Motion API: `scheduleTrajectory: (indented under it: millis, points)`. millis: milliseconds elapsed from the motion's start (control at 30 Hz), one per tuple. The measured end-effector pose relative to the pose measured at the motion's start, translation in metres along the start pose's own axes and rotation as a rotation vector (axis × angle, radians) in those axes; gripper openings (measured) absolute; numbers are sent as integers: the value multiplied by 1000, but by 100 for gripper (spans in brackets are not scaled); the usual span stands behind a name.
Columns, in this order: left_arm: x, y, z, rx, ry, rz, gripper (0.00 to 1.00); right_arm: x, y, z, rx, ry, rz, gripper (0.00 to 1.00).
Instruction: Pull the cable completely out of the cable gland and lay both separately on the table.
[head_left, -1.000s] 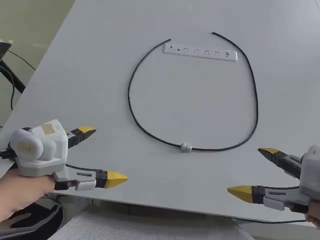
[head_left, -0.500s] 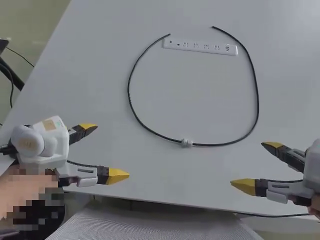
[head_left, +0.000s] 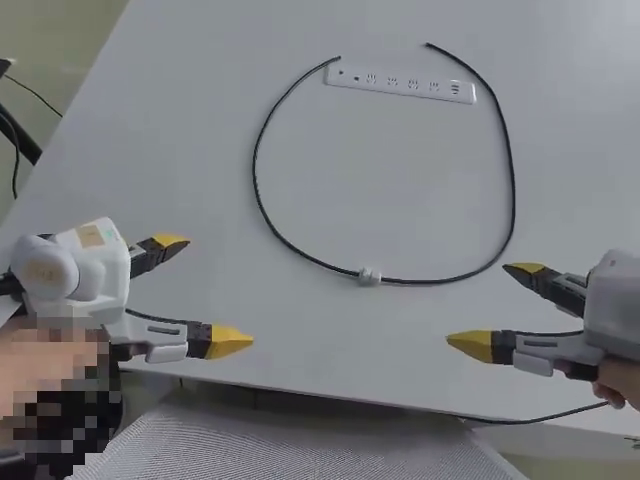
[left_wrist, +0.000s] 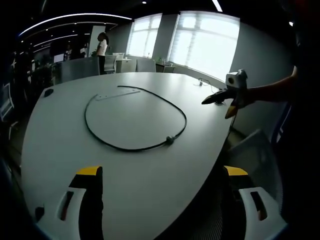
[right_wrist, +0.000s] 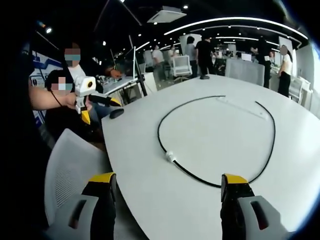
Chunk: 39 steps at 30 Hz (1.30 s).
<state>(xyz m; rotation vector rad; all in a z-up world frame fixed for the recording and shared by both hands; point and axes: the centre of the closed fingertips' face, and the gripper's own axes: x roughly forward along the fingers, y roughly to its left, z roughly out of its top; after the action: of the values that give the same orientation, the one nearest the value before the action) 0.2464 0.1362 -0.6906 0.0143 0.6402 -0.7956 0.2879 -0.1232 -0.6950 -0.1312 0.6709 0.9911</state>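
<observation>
The cable gland (head_left: 369, 275) is lying on the table (head_left: 150, 150), threaded on the black cable (head_left: 257, 190) at the near side of the loop that the cable is making. Through the cable gland the cable is running crosswise to the person, so one length is leaving toward each gripper's side. Beyond the cable gland, at the far side of the loop, the two cable ends are lying beside a white power strip (head_left: 400, 85).

Short of the cable gland, toward the table's near edge, both grippers are being held above the table. The left gripper (head_left: 216, 292) is being kept to the left of the cable gland and the right gripper (head_left: 478, 305) to its right, which is judged the slightly nearer one. Both pairs of jaws are being held wide open, with nothing between them.

In the right gripper view the cable gland (right_wrist: 170, 157) is being shown as a short white barrel just left of the midline between the jaws. In the left gripper view the cable gland (left_wrist: 170, 140) is lying near the midline, farther off.
</observation>
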Motion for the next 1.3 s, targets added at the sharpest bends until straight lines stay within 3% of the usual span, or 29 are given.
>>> scheduleTrajectory:
  millis: [667,1067,1300]
  points:
    - [2,-4,-5,9,17,-12,99,43,-6,12,-102,84,48,78]
    - [6,-4,-4,13,10,-26,99,67,-10,8,-141,160,95,71]
    - [5,-4,-10,4,18,-29,99,80,-13,4,-158,204,122,67]
